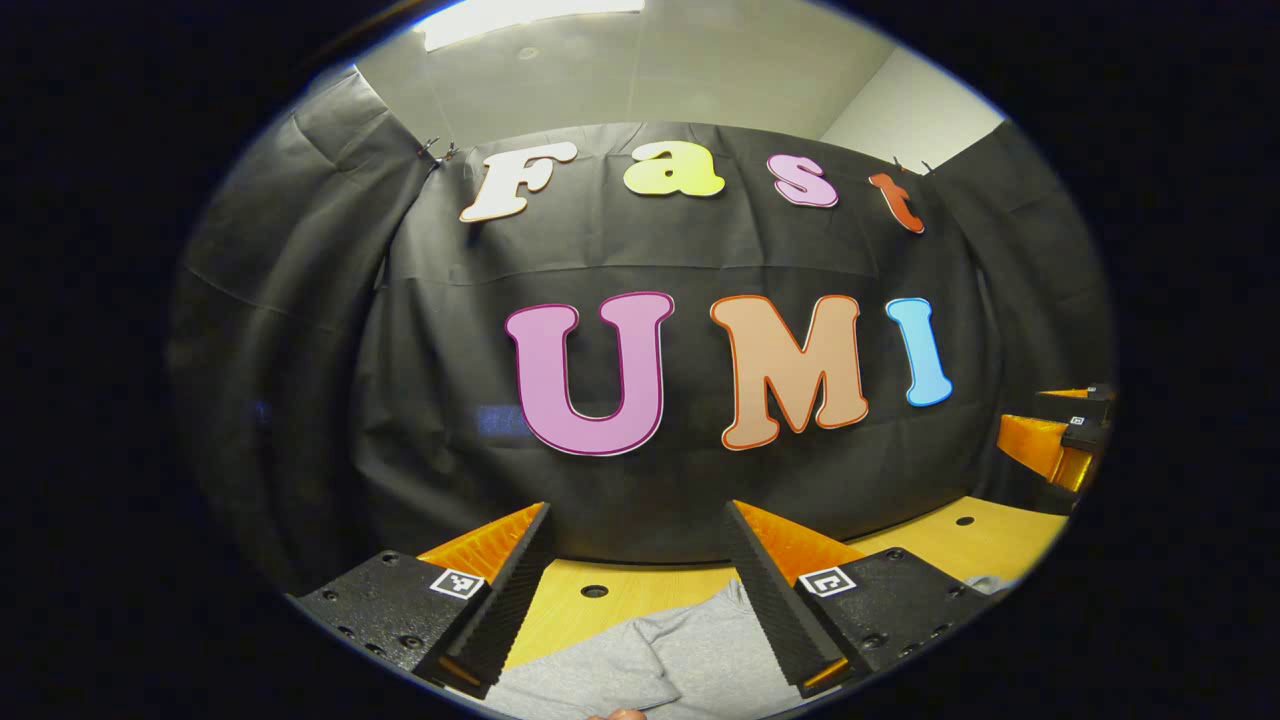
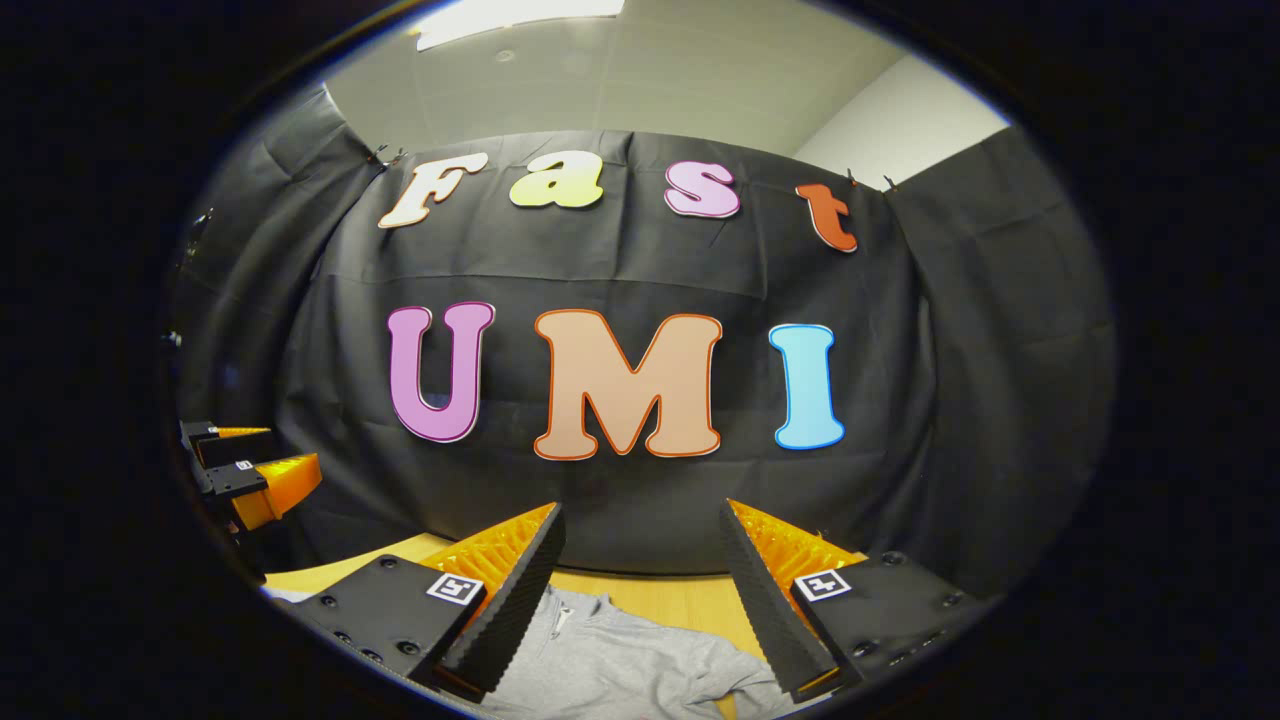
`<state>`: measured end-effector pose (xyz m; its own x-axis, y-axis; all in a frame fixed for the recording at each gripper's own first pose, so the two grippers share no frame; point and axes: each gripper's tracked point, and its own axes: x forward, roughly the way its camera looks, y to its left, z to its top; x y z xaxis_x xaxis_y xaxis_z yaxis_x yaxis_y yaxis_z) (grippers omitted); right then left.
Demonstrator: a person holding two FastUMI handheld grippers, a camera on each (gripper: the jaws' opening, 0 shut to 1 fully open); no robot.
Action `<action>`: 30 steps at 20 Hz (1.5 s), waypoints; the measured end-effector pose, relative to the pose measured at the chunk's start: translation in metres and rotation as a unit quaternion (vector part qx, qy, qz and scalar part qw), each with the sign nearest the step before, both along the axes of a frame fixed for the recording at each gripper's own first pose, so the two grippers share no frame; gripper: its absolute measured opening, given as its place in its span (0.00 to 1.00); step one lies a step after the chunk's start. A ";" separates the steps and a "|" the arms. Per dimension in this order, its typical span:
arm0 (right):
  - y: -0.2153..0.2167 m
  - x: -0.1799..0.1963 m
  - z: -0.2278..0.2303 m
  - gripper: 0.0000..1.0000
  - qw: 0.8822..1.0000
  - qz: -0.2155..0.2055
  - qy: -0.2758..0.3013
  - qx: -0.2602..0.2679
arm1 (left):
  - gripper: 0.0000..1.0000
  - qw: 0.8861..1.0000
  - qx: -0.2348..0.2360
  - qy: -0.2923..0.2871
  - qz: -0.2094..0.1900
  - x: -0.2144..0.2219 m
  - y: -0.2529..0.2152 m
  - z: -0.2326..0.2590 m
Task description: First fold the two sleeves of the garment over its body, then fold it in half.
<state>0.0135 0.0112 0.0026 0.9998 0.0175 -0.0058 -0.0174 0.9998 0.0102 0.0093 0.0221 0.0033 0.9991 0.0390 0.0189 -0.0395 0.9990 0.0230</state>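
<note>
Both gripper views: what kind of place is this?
Likely a data-collection booth, not a home: black cloth wall, wooden table with holes, grey garment lying on it, both grippers open above it.

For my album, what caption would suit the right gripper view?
Open right gripper poised above a grey garment on a wooden table, left gripper alongside.

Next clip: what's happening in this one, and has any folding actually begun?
A person holds two orange-and-black two-finger grippers above a light wooden table on which a grey fabric garment lies. The left gripper and the right gripper both have their fingers spread wide with nothing between them, raised over the cloth and facing the black booth wall. The garment looks rumpled and ungripped, so folding does not appear to have started; how its sleeves lie cannot be told.
</note>
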 end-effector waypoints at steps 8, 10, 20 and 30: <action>0.005 0.004 0.004 0.97 1.000 0.012 -0.009 -0.003 | 0.99 1.000 -0.003 -0.005 0.002 0.001 -0.003 0.004; 0.005 0.004 0.003 0.96 1.000 0.013 -0.008 -0.003 | 0.99 1.000 -0.006 -0.001 0.002 0.002 -0.004 0.001; -0.004 0.006 -0.007 0.97 1.000 0.016 0.008 -0.008 | 0.97 1.000 -0.010 0.005 -0.010 0.010 -0.013 -0.006; -0.084 -0.005 -0.024 0.98 0.997 -0.029 0.043 -0.062 | 0.98 0.999 -0.021 0.010 -0.038 0.020 -0.044 -0.009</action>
<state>0.0083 -0.0729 -0.0213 0.9949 -0.0473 -0.0893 0.0369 0.9928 -0.1140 0.0295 -0.0220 -0.0061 0.9993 -0.0363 -0.0003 0.0363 0.9992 -0.0191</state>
